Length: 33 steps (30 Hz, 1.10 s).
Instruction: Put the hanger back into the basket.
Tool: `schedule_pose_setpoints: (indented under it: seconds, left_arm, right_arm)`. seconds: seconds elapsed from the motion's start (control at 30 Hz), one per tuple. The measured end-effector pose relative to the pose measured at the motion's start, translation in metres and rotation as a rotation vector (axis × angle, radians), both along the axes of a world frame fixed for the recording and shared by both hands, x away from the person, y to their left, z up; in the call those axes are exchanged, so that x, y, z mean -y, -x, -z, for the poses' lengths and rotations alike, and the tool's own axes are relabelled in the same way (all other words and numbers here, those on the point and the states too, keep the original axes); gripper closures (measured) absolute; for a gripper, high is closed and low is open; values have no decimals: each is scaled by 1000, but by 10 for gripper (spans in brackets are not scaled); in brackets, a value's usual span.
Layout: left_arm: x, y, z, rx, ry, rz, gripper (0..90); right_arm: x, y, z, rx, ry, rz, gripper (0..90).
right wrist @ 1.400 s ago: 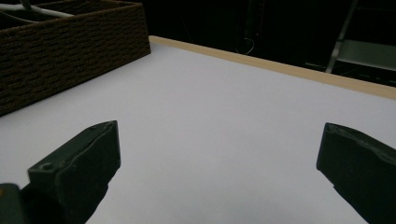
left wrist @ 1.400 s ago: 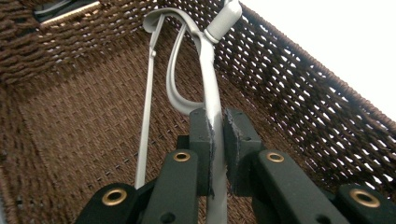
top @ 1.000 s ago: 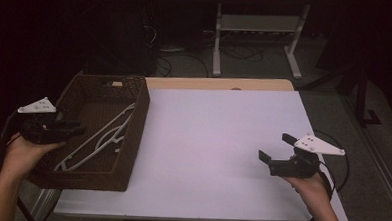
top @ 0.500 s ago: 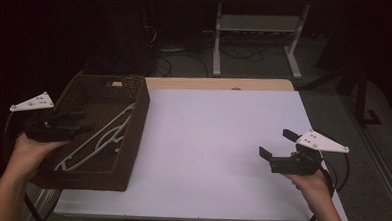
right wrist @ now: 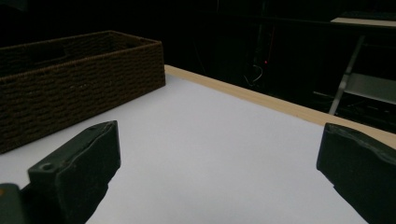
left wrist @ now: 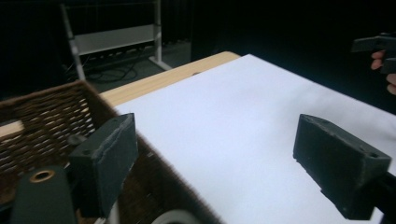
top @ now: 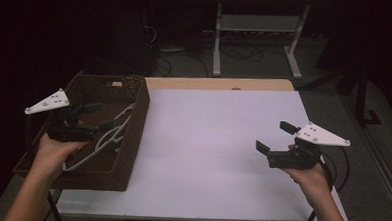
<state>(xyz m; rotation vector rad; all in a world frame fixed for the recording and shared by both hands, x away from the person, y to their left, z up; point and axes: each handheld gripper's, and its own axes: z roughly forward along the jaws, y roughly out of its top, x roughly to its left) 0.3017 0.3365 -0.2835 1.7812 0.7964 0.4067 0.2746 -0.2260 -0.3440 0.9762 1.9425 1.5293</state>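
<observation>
Lying in the brown woven basket [top: 133,133]: white, seemingly plastic hangers [top: 114,132].

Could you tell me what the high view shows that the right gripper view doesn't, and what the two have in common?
The high view alone shows the white hangers lying inside the basket, the left gripper held open over them, and both forearms. The right gripper view alone gives a close look along its own two jaws, set wide apart with nothing between them. Both share the brown woven basket, the white table top and its wooden far edge.
</observation>
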Motion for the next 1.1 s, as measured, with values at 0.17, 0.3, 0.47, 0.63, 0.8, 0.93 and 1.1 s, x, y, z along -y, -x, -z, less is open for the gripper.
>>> schedule_pose_setpoints:
  seconds: [0.17, 0.3, 0.47, 0.63, 0.8, 0.93, 1.1]
  left_arm:
    - [24, 0, 7, 31, 43, 26, 129]
    - [37, 0, 13, 49, 77, 41, 114]
    - [52, 0, 21, 74, 98, 52, 100]
    - [59, 3, 29, 83, 98, 50, 57]
    - [63, 3, 37, 75, 93, 58, 31]
    - [65, 4, 40, 80, 87, 62, 30]
    - [65, 5, 44, 85, 101, 69, 30]
  right_arm:
    - [-4, -3, -9, 23, -12, -22, 0]
    - [-7, -5, -14, 32, -22, -31, 0]
    - [-10, -8, -21, 47, -31, -41, 0]
    - [-13, -11, -26, 62, -60, -56, 0]
    - [-15, -13, -31, 77, -65, -63, 0]
    - [-16, -14, -34, 87, -68, -70, 0]
    - [-17, -15, -35, 87, -70, -68, 0]
